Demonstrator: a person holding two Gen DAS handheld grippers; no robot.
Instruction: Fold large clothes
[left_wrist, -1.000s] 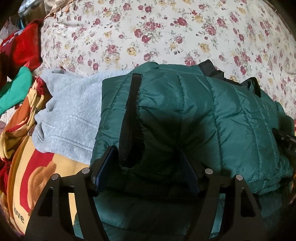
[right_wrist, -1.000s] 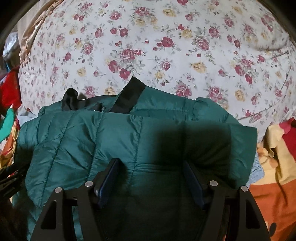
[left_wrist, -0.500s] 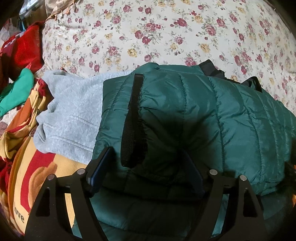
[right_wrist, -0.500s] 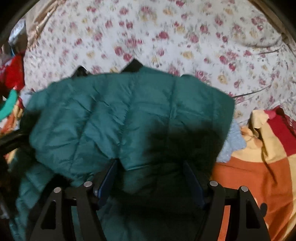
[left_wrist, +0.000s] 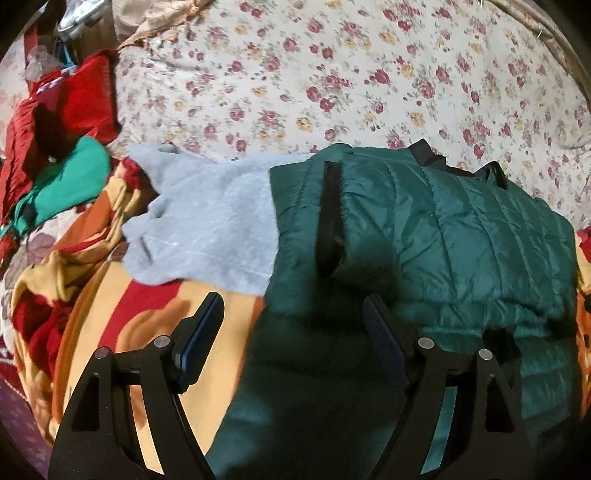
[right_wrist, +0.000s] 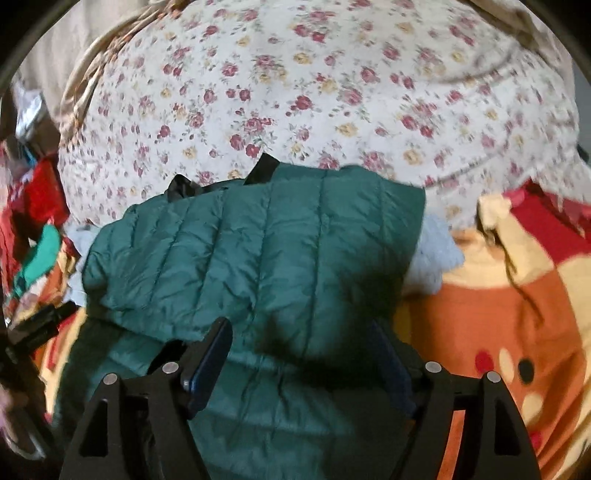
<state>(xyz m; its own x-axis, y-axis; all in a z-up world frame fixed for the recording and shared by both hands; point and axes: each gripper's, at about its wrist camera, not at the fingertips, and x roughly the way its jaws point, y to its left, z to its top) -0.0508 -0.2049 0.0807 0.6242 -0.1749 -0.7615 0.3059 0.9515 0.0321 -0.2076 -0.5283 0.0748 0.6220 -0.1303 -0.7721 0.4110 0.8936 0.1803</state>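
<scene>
A dark green quilted puffer jacket (left_wrist: 443, 236) with black trim lies folded over on the bed; it also shows in the right wrist view (right_wrist: 266, 251). My left gripper (left_wrist: 291, 328) is open, just in front of the jacket's near left edge, holding nothing. My right gripper (right_wrist: 303, 350) is open above the jacket's near lower part, its fingers apart and empty. A grey fleece garment (left_wrist: 210, 229) lies under the jacket's left side; a corner of it (right_wrist: 432, 258) shows at the right in the right wrist view.
A floral bedsheet (left_wrist: 332, 81) covers the bed beyond the jacket. An orange, yellow and red blanket (left_wrist: 118, 317) lies under the clothes and shows in the right wrist view (right_wrist: 517, 314). Red cloth (left_wrist: 74, 107) and a bright green garment (left_wrist: 66, 184) are piled at the left.
Both grippers have pulled back from the jacket, which stays folded. The left has shifted left, so its left finger now stands over the blanket. The right has drawn away toward me.
</scene>
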